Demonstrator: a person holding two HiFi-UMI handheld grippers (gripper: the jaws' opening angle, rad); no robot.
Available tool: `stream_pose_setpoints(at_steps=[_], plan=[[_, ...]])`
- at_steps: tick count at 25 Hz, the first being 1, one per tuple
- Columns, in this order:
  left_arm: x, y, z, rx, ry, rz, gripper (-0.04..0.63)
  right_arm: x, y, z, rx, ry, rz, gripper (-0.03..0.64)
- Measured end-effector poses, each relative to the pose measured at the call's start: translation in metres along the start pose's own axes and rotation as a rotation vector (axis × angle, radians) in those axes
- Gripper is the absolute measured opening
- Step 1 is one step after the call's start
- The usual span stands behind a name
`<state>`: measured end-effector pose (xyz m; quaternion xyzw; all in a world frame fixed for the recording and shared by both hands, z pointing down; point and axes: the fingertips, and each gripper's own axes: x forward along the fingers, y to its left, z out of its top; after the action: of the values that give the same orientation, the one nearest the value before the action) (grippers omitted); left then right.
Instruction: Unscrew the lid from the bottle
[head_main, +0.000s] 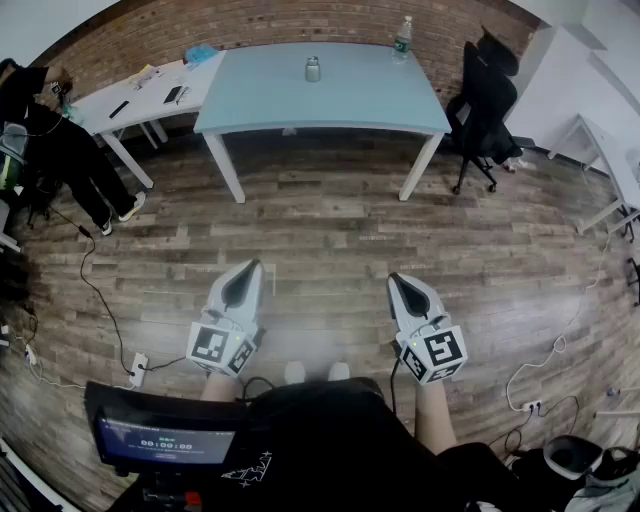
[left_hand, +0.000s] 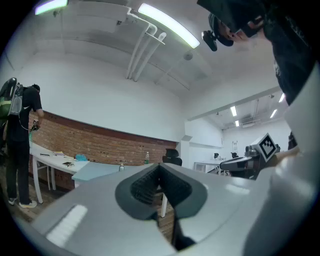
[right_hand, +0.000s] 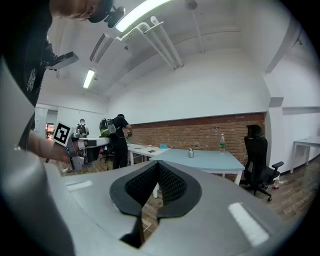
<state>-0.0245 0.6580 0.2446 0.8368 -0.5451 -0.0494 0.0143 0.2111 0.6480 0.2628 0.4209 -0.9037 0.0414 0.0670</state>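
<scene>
Well ahead of both tools, across the wooden floor (head_main: 330, 220), the small grey bottle (head_main: 313, 69) stands upright near the middle of the pale blue table (head_main: 260, 100), well apart from either gripper. It is short and metallic-looking, with its narrower lid (head_main: 313, 61) on top. A clear plastic water bottle (head_main: 402, 36) stands at the table's far right corner. The left gripper (head_main: 255, 265) and right gripper (head_main: 395, 278) are held low, each clenched with its jaws together and empty.

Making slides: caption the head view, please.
Left gripper and right gripper shut, far from the small bottle on the blue table.
</scene>
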Motion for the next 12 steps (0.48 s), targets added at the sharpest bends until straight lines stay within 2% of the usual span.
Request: stream_pose_setpoints(at_steps=[12], plan=[[0.001,-0.012,0.002,-0.003,-0.009,-0.005,0.0,-0.007,-0.003,-0.002,0.007,0.001,0.013,0.002]])
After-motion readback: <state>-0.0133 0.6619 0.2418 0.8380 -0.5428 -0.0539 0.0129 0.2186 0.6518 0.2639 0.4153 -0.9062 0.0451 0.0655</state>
